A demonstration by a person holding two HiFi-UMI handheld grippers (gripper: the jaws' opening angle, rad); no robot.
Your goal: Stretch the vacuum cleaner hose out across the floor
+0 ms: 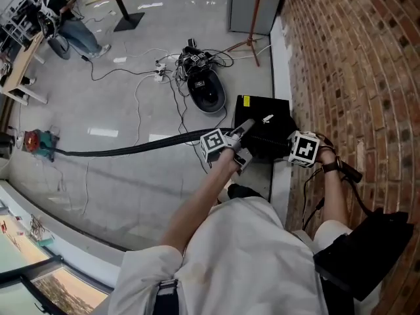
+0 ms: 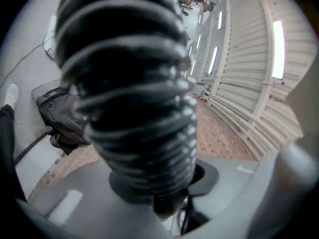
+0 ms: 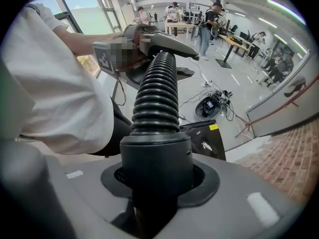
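The black ribbed vacuum hose point(image 1: 131, 148) runs over the grey floor from the red and teal cleaner point(image 1: 36, 142) at the left to my left gripper point(image 1: 244, 130). In the left gripper view the hose point(image 2: 129, 83) fills the frame and my left gripper point(image 2: 159, 183) is shut on it. My right gripper point(image 1: 298, 151) sits by the brick wall. In the right gripper view my right gripper point(image 3: 157, 183) is shut on the hose's smooth end cuff point(image 3: 155, 158). From there the ribbed part point(image 3: 157, 93) rises to the left gripper point(image 3: 149, 39).
A brick wall point(image 1: 354, 64) bounds the right side. A flat black case point(image 1: 262, 110) lies beside it, and a round black device point(image 1: 205, 90) with tangled cables lies beyond. A black bag point(image 1: 367, 248) sits at the lower right. A person point(image 1: 65, 18) stands by desks far left.
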